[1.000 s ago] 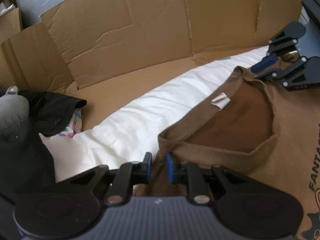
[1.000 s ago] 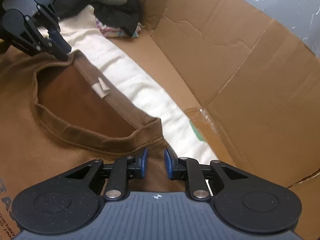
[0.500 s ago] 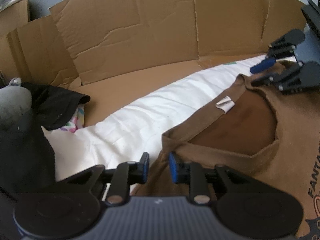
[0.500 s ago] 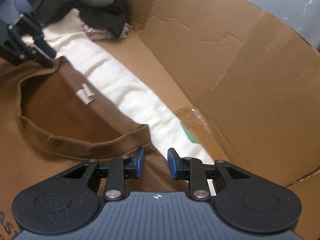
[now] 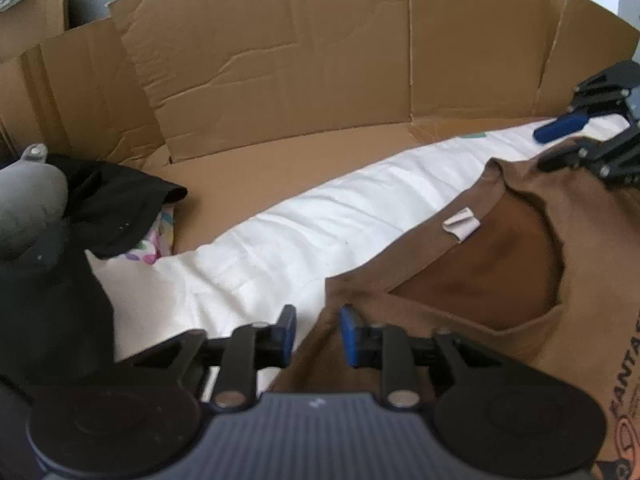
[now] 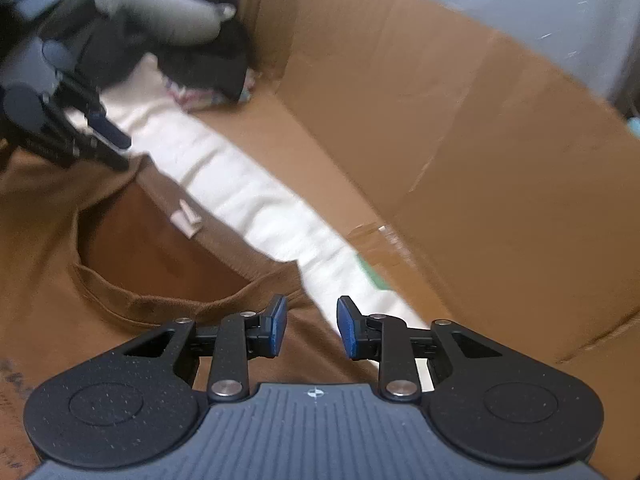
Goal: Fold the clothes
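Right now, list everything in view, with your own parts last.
T-shirt: one, brown, dark print on the front, spread on the white sheet, collar towards the cardboard.
Neck label: one, pale, inside the back of the collar.
Sheet: one, white, under the T-shirt.
Cardboard: brown panels, flat beneath the sheet and standing behind it.
Clothes pile: black garment over a floral one, at the sheet's far left end.
Left gripper: black, blue fingers, apart, having just opened, over one shoulder edge.
Right gripper: black, blue fingers, apart, over the other shoulder edge.
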A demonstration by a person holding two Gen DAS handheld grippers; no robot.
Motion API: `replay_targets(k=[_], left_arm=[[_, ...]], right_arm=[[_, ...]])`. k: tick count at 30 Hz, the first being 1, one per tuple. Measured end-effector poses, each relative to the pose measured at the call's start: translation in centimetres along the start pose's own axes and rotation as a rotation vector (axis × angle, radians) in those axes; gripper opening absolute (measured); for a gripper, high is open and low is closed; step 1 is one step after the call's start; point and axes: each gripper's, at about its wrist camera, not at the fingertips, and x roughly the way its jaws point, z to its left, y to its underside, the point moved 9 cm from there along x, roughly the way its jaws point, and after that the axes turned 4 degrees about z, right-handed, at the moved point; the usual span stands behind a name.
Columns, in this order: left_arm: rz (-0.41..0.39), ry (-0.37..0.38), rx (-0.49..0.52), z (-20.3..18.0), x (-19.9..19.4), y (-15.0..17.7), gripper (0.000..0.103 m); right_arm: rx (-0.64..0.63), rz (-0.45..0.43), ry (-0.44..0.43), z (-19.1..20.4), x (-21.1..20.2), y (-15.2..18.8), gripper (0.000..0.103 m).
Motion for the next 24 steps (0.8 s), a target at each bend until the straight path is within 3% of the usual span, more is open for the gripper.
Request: replay_targets(k=[2, 7, 14, 19, 24], left_arm=[[-0.009, -0.002, 0.002, -0.2, -0.8, 0.0, 0.058], [-0.040, -0.005, 0.010, -1.7, -3.0, -0.5, 0.059], [-0.088, 0.013, -0.039, -3.6, -5.7, -1.4, 0.065], [-0.075, 0.012, -0.046, -5.1, -6.7, -1.2, 0.066], [-0.066, 0.024, -0.141, -5.9, -7.3, -0.4, 0.067]], right_arm=[[0.059, -0.024, 0.023, -1.5, -1.9, 0.0, 0.037], [0.187, -0.037, 0.076, -5.2, -6.2, 2.0, 0.039], [0.248, 0.025, 0.157, -8.2, -10.4, 7.2, 0.039], [0.294, 0.083, 0.202, -9.4, -12.5, 11.4, 0.039], [0.338, 0.150, 0.229, -9.5, -14.2, 15.5, 0.039]])
